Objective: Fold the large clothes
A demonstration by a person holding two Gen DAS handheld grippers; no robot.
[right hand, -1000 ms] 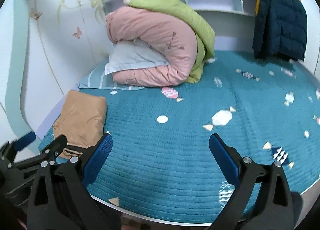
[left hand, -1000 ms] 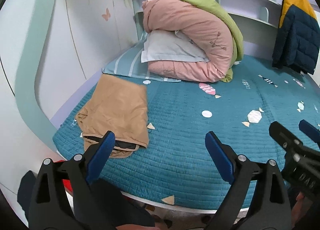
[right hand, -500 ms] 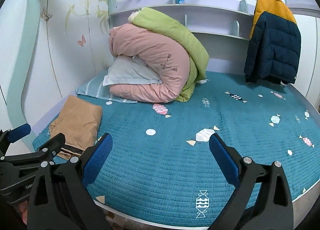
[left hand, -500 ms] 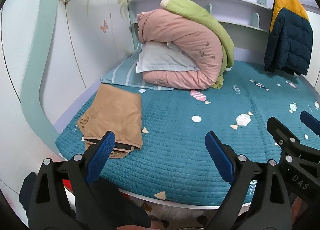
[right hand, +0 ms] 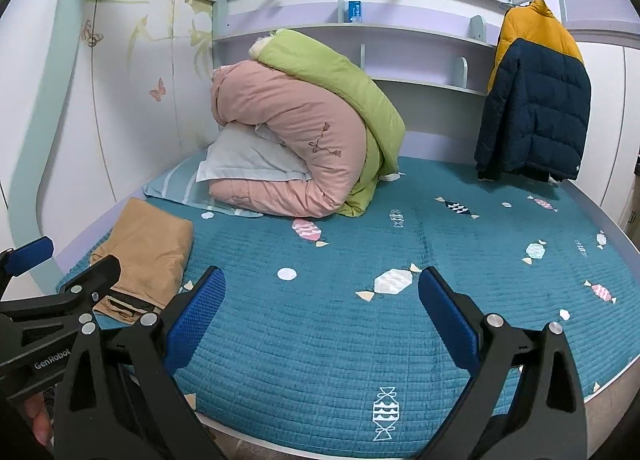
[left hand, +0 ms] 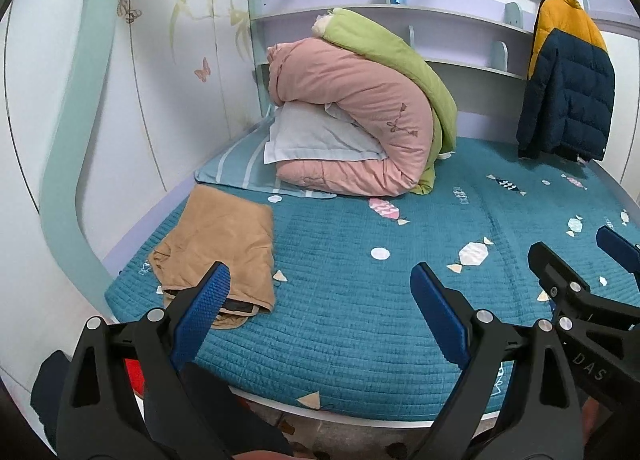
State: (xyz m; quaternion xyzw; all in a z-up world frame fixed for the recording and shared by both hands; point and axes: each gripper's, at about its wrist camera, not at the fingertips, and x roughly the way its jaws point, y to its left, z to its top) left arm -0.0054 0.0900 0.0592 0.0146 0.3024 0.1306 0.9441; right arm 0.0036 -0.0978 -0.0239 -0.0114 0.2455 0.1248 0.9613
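Tan garment [left hand: 218, 244] lies folded into a flat rectangle at the near left corner of the bed [left hand: 360, 320], beside the striped pillow [left hand: 236, 168]. A dark lining shows at its near open edge. Likely trousers or a light coat; cannot tell which.

Left gripper [left hand: 320, 308]: fingers wide apart, holding nothing, hanging off the bed's near edge. Right gripper [right hand: 320, 312]: the same, spread and empty, over the middle of the quilt.

Handling, as a judgement: soft, limp cloth, light to middling weight, nothing fragile. It will sag and slide open if lifted by one layer only. Best hold looks to be the stacked layers at the two near corners, one gripper each (pinch deep enough to catch the lining too).

Hanging navy-and-yellow puffer jacket [right hand: 536, 100] at the far right is bulkier, springy, slippery-faced. Pink duvet [left hand: 360, 116] roll sits at the head.
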